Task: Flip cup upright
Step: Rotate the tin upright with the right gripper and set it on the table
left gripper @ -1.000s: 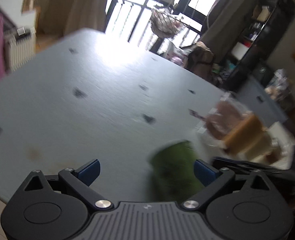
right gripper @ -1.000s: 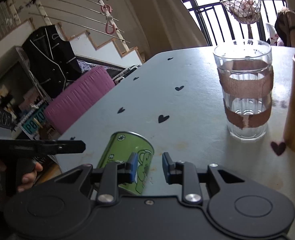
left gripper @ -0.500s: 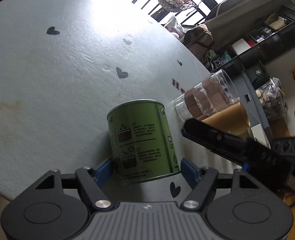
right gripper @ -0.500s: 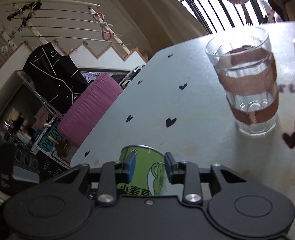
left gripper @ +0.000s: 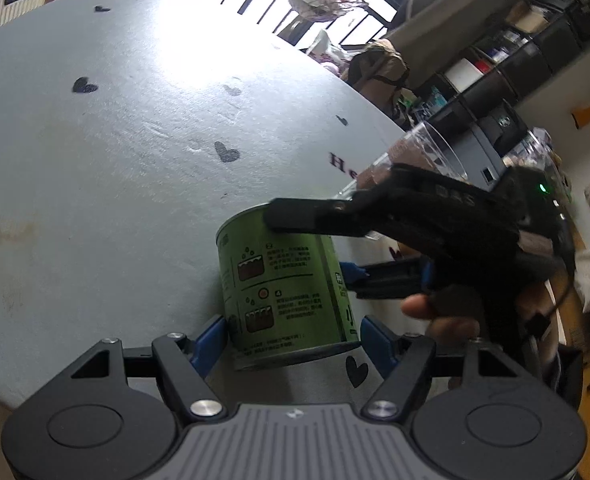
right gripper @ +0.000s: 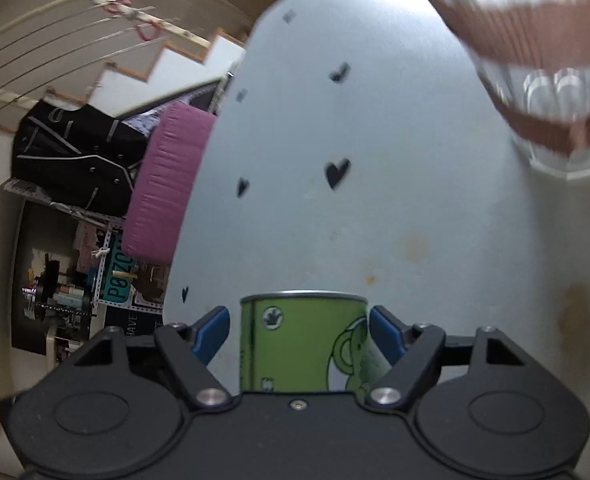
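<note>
A green tin cup [left gripper: 287, 288] lies on its side on the pale table [left gripper: 115, 152], near the front edge. My left gripper [left gripper: 293, 340] has its blue pads on both sides of the cup's near end, touching it. My right gripper [left gripper: 315, 248] reaches in from the right, one finger across the cup's far rim and one against its side. In the right wrist view the cup [right gripper: 307, 344] sits between the opened blue pads of the right gripper [right gripper: 299, 330], with a small gap on the left.
A clear glass with brown tape bands [right gripper: 535, 60] stands on the table just beyond the cup; it also shows behind the right gripper in the left wrist view [left gripper: 411, 160]. A pink padded seat [right gripper: 163, 184] is off the table's left edge.
My right gripper went from shut to open and moved in around the green cup. My left gripper closed in on the cup's near end. The view swung downward.
</note>
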The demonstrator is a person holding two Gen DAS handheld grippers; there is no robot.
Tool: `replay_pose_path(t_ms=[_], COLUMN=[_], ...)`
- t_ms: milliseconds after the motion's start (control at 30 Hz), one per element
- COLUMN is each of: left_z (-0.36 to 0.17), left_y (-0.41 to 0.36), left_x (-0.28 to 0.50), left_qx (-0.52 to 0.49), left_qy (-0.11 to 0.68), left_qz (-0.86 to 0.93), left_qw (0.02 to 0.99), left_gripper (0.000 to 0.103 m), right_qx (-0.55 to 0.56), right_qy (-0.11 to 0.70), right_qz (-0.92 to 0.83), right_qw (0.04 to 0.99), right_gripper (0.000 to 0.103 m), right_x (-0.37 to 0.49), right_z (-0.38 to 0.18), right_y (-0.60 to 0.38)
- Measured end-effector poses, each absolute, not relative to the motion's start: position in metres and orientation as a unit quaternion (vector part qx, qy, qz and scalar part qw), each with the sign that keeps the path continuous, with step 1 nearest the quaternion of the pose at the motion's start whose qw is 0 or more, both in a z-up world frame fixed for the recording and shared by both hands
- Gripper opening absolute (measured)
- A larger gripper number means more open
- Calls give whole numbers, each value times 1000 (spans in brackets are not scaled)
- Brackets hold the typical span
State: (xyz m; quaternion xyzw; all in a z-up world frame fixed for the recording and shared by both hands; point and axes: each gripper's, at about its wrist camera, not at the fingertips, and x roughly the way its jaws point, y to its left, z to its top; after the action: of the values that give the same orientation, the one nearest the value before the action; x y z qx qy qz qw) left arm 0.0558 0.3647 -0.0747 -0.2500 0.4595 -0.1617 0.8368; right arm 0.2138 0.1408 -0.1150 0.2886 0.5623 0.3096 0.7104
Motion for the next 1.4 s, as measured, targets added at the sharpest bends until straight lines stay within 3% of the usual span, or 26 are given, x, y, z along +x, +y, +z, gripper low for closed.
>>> replay_pose_path(t_ms=[100, 333, 500, 633, 1400], left_z=[-72, -73, -82, -92, -111], left_y=[361, 337, 322, 310, 313], left_x=[55, 65, 77, 89, 160], left_qx=[-224, -129, -76, -1, -10], left_qy=[447, 404, 378, 355, 322], left_qz=[-176, -203, -210, -190, -216], left_qw=[848, 883, 899, 915, 922], left_gripper=[73, 66, 65, 63, 60], right_qx=[274, 122, 52, 23, -46], right_qy=[549, 411, 356, 342, 311], right_qz=[321, 337, 319, 310, 220], right_qw=[721, 838, 876, 887, 923], right_gripper=[73, 73, 73, 73, 73], right_x=[210, 178, 170, 173, 220], right_z=[-112, -63, -50, -48, -55], right_y=[141, 148, 145, 144, 182])
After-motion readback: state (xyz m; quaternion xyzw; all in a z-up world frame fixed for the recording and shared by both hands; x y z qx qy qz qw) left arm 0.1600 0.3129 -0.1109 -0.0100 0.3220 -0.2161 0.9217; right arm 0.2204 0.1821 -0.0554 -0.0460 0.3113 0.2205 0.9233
